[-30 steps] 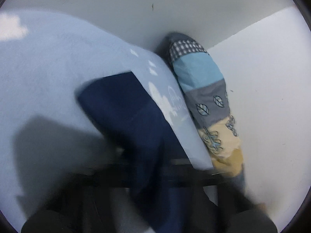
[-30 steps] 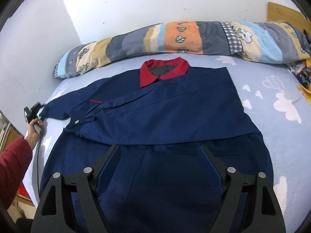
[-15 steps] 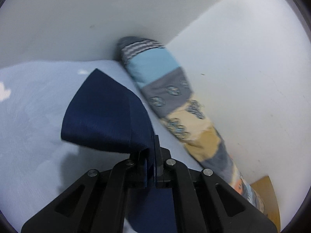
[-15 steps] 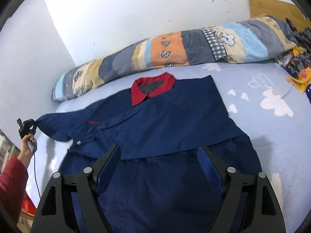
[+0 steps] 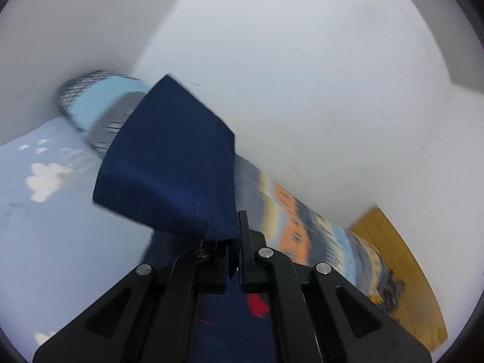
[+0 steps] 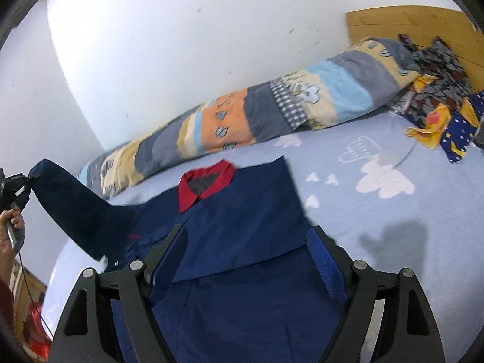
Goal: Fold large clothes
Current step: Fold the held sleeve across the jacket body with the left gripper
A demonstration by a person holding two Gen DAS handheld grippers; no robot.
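A navy blue shirt (image 6: 242, 233) with a red collar (image 6: 205, 181) lies spread on the light blue bed sheet (image 6: 378, 211). My left gripper (image 5: 234, 242) is shut on the cuff of the shirt's sleeve (image 5: 172, 163) and holds it up in the air; it also shows at the far left of the right wrist view (image 6: 12, 181), with the sleeve (image 6: 72, 211) stretched up from the bed. My right gripper (image 6: 246, 248) is open and empty above the lower part of the shirt.
A long patchwork bolster (image 6: 242, 118) lies along the white wall behind the shirt. A heap of coloured clothes (image 6: 438, 112) sits at the back right by the wooden headboard (image 6: 408, 27). The sheet is bare to the right of the shirt.
My left gripper has lifted the sleeve cuff off the bed and swung it toward the shirt's body. My right gripper has tilted and stays open above the shirt.
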